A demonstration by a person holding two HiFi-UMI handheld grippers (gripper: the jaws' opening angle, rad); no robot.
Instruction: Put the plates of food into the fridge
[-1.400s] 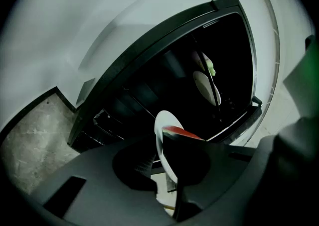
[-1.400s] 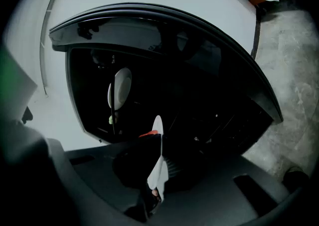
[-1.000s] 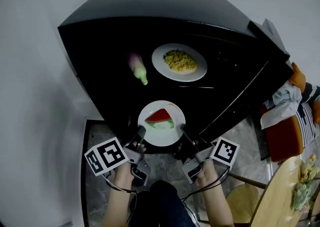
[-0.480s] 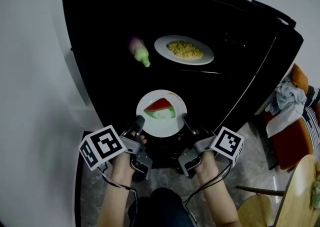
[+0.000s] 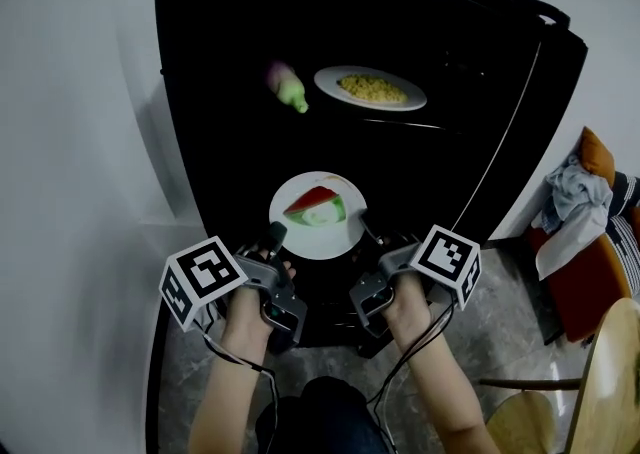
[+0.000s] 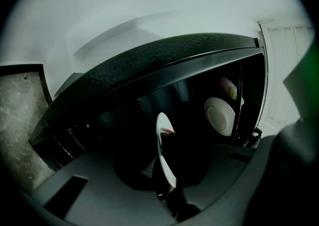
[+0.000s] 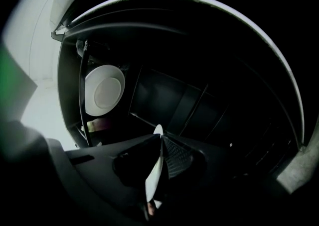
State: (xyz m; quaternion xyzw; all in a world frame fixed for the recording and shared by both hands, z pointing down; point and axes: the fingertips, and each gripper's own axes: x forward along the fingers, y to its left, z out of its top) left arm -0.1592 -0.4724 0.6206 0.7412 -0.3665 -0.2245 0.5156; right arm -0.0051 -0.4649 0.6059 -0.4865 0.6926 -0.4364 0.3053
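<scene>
- left gripper (image 5: 274, 236): jaws pinched on the near-left rim of the watermelon plate (image 5: 335, 240); the left gripper view shows the rim edge-on between them
- right gripper (image 5: 368, 232): jaws pressed nearly together on the near-right rim of the same plate, thin white edge caught between the pads in the right gripper view
- the plate is carried level between both grippers, in front of the open fridge (image 5: 220, 62), at its dark lower part; watermelon slice (image 5: 312, 200) on top, red side up
- vs a second ago: same two-sided grip, no change in the jaws; both grippers and the plate have moved forward, closer in to the fridge opening
- the head view has tipped up since then, so the fridge front reads more upright and fills more of the frame
- deeper in, second plate (image 5: 410, 100) with yellow food (image 5: 372, 89) sits on a shelf (image 5: 400, 124), unmoved; green-pink bottle (image 5: 290, 90) just beside it on the left
- right edge: orange chair (image 5: 585, 292) with a cloth (image 5: 570, 212) draped over it, grey stone floor (image 5: 500, 342) below
</scene>
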